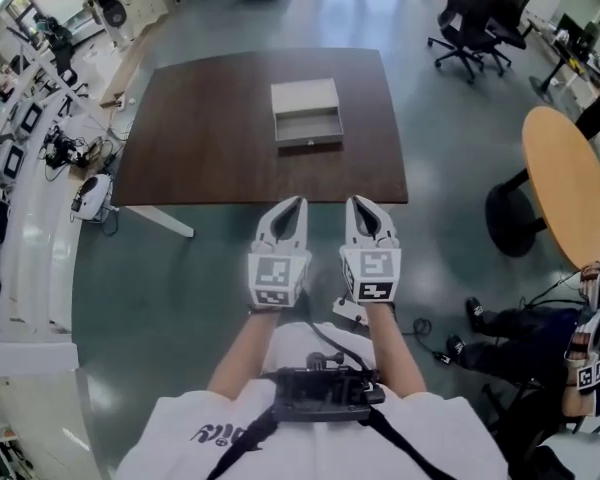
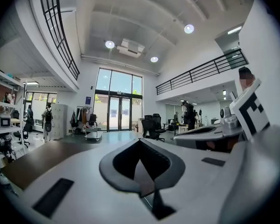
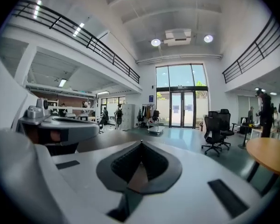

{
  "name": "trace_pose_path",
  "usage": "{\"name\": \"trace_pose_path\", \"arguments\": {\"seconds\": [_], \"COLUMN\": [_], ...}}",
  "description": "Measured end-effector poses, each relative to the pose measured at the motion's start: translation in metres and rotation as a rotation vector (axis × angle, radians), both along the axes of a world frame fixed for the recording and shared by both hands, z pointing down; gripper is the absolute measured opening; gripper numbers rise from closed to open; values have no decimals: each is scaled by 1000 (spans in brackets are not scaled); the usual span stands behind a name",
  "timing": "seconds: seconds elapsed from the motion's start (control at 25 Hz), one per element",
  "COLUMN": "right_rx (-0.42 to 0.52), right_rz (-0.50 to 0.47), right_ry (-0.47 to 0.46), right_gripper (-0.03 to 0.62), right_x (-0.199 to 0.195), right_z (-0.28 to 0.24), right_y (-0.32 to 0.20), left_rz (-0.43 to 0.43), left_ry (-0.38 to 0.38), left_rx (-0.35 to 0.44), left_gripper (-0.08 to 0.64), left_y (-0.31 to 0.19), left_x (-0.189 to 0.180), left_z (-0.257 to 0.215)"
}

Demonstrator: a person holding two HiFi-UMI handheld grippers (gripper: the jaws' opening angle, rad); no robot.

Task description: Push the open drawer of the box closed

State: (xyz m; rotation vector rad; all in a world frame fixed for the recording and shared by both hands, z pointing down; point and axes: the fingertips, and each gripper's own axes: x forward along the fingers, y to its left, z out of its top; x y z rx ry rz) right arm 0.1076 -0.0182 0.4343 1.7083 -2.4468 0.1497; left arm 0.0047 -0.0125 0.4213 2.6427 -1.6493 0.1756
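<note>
Box and open drawer are seen near the middle of the dark table. The drawer is pulled out toward the person, so its travel runs straight away from them. Both tools are held short of the table's near edge, well apart from the drawer front: the left gripper almost in line with it, the right gripper off to one side. Each pair of jaws is closed tip to tip on nothing. The left is judged marginally better placed for a forward push.

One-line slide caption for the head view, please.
Left gripper and right gripper, both shut, side by side short of the table; the box on it has its drawer open.
</note>
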Motion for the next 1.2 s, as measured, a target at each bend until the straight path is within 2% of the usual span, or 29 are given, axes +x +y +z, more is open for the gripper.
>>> {"name": "trace_pose_path", "arguments": {"seconds": [0.12, 0.32, 0.48, 0.72, 0.96, 1.2], "right_rx": [7, 16, -4, -107, -194, -286], "right_rz": [16, 61, 80, 81, 123, 110], "right_ry": [38, 16, -5, -75, -80, 14], "right_gripper": [3, 3, 3, 3, 3, 3], "right_x": [7, 16, -5, -38, -29, -17], "right_z": [-5, -18, -9, 28, 69, 118], "right_y": [-54, -129, -176, -213, -212, -217], "left_rz": [-2, -36, 11, 106, 179, 218], "left_ry": [21, 56, 61, 60, 54, 37], "left_rx": [9, 20, 6, -24, -82, -131], "left_gripper": [11, 11, 9, 11, 9, 11], "left_y": [-57, -152, -204, -247, -262, -283], "left_x": [-11, -53, -70, -87, -75, -53], "left_z": [-11, -24, -16, 5, 32, 61]}}
